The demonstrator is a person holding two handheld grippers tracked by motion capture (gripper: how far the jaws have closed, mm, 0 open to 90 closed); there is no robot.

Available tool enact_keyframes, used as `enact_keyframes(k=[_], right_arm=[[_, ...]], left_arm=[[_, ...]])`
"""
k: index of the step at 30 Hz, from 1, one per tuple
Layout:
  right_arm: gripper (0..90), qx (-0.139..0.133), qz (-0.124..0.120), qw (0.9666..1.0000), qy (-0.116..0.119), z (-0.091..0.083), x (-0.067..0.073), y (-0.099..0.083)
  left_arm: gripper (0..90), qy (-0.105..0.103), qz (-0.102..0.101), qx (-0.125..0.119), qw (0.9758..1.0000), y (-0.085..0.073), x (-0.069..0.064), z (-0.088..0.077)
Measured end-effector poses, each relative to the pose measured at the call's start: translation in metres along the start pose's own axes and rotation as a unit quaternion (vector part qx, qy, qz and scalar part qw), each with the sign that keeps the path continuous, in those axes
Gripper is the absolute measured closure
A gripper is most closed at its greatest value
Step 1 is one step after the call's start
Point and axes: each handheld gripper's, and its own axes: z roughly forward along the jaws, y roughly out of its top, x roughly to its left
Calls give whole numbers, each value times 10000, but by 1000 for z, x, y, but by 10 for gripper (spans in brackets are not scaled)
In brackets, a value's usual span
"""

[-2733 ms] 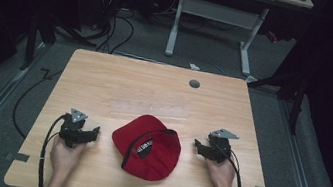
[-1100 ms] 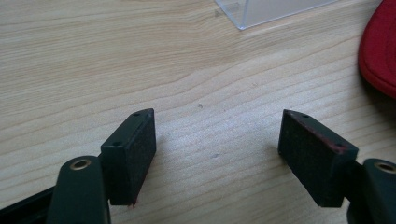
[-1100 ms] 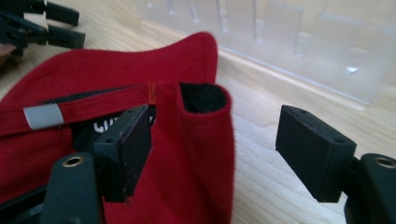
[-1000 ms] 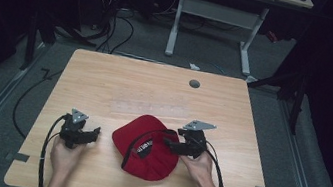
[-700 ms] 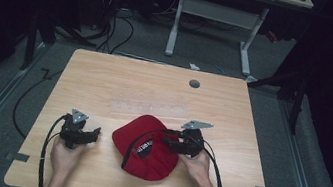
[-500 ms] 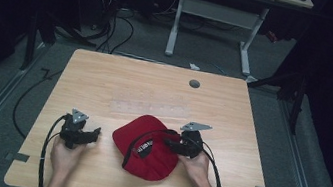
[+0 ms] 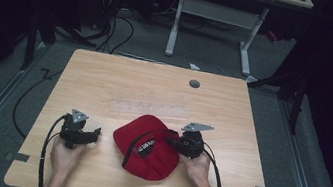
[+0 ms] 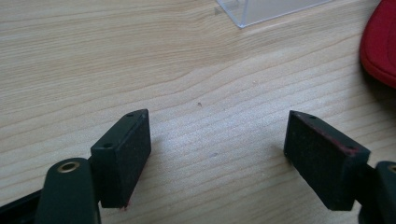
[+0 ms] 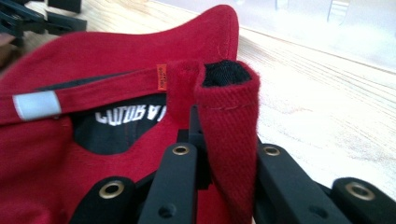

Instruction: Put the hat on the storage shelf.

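Note:
A red cap (image 7: 148, 146) lies upside down on the wooden table (image 7: 155, 86), its black lining and a white-lettered label facing up. My right gripper (image 7: 170, 142) sits at the cap's right edge. Its jaws have just been closing and are now shut on a folded piece of the red rim (image 9: 231, 121). To the cap's left, my left gripper (image 7: 95, 136) rests low over the table. Its jaws have just been opening, and bare wood lies between its fingers (image 8: 122, 156). The cap's edge (image 8: 380, 42) shows at the far right of the left gripper view.
A clear plastic piece (image 8: 261, 9) lies flat on the table beyond the left gripper, and it shows as a faint strip (image 7: 149, 108) behind the cap. A round cable hole (image 7: 194, 84) sits near the far edge. Cables and desk legs stand on the floor beyond.
My right gripper came left from the bare table to the cap's right edge and closed on the rim. The left gripper has stayed in place.

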Motion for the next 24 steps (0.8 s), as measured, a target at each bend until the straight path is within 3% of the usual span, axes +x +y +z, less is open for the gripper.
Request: enact_keyframes(k=[8,14,24], right_arm=[[848,-79,112,9998,133,-9,-2,2],[851,-350,42,9994,-25,-24,-5,4],[852,-328,163,9993,25,-40,-11,10]], left_arm=[[205,33,-1,15,10000,0,0,1],[197,67,-14,7,10000,0,0,1],[174,69,-3,30,10000,0,-1,1]])
